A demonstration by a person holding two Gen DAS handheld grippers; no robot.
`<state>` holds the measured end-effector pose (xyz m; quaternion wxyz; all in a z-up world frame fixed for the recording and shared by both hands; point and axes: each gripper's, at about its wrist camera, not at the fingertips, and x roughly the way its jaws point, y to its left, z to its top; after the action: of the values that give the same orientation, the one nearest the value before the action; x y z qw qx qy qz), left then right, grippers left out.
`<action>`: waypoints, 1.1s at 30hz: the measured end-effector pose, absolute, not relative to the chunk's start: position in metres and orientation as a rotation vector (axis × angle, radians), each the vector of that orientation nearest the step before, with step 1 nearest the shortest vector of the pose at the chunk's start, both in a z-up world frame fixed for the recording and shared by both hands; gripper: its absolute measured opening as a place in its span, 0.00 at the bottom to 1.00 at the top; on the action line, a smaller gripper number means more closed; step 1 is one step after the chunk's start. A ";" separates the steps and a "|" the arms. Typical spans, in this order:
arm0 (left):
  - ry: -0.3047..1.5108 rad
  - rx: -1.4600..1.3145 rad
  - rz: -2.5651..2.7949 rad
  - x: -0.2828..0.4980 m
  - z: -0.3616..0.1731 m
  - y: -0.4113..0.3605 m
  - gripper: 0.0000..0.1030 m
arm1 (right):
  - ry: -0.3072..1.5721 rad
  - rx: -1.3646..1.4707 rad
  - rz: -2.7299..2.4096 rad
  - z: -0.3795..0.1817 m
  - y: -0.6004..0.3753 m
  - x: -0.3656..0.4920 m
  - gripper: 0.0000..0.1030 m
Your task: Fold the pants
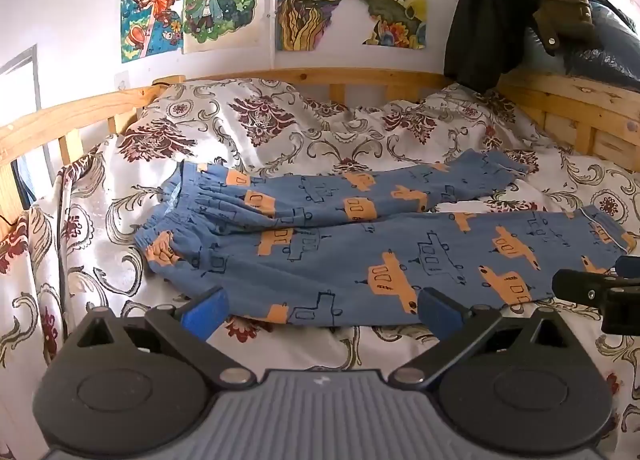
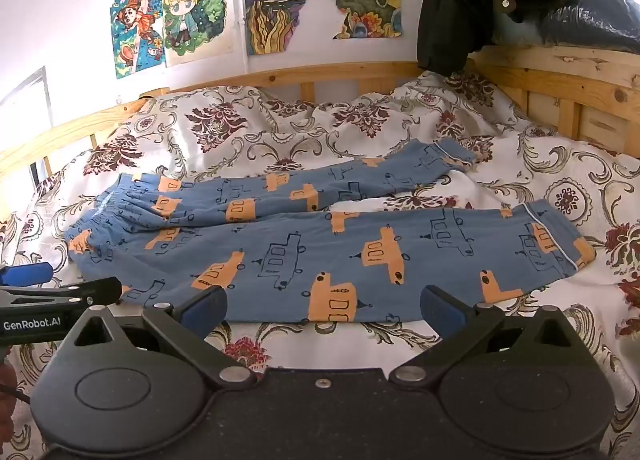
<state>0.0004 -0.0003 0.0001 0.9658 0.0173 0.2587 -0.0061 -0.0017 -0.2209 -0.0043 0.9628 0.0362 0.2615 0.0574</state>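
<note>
Left wrist: pants (image 1: 360,260) just beyond fingers (image 1: 206,310).

Bedspread (image 2: 520,316) open before pants (image 2: 320,252); wooden rail (image 2: 560,72), seemingly hanging jacket (image 2: 448,20) block behind.

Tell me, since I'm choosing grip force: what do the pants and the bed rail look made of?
The pants look like soft, matte woven cotton, judging by the gathered waistband and fine wrinkles; the exact fibre is unclear. The bed rail looks like pale unpainted pine, with visible knots and grain.
</note>
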 end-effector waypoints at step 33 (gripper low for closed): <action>0.534 0.033 -0.005 0.001 -0.006 0.006 1.00 | 0.540 0.074 0.117 -0.008 -0.220 -0.001 0.99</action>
<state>0.0006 0.0061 -0.0065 0.9644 0.0163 0.2638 -0.0024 -0.0006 -0.2198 -0.0076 0.9614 0.0367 0.2663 0.0579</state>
